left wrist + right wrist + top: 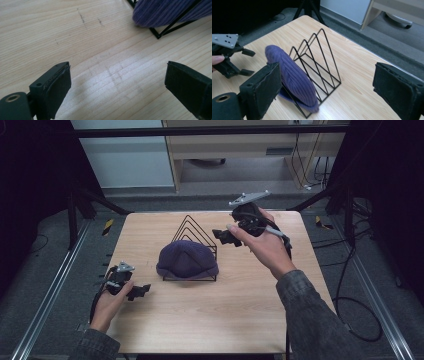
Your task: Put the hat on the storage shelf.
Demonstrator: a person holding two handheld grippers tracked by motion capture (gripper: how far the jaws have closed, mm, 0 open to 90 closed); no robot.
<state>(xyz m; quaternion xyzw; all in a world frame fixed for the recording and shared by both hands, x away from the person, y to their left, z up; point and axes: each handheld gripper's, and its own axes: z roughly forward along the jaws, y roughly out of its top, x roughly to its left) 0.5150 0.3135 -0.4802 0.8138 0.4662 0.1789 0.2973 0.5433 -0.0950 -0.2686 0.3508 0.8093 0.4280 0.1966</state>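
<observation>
A purple ribbed cap (pixel 187 260) stands on edge in the front slot of a black wire rack (pixel 192 227) with triangular dividers, at the middle of the wooden table (pixel 225 315). My left gripper (pixel 141 290) rests low at the table's left, open, pointing toward the cap. My right gripper (pixel 225 237) hovers behind and right of the rack, open and holding nothing. The left gripper view has open jaws (pixel 117 82) over bare wood, with the cap (pixel 162 12) and a rack corner (pixel 160 33) ahead. The right gripper view looks between wide jaws (pixel 327 82) at the cap (pixel 292 75), rack (pixel 322 50) and left gripper (pixel 249 62).
Metal rails (pixel 45 295) run along both sides of the table. Cables (pixel 350 310) lie on the floor at the right. Dark frame legs (pixel 95 200) stand at the back corners, and a pale cabinet (pixel 240 145) is behind the table.
</observation>
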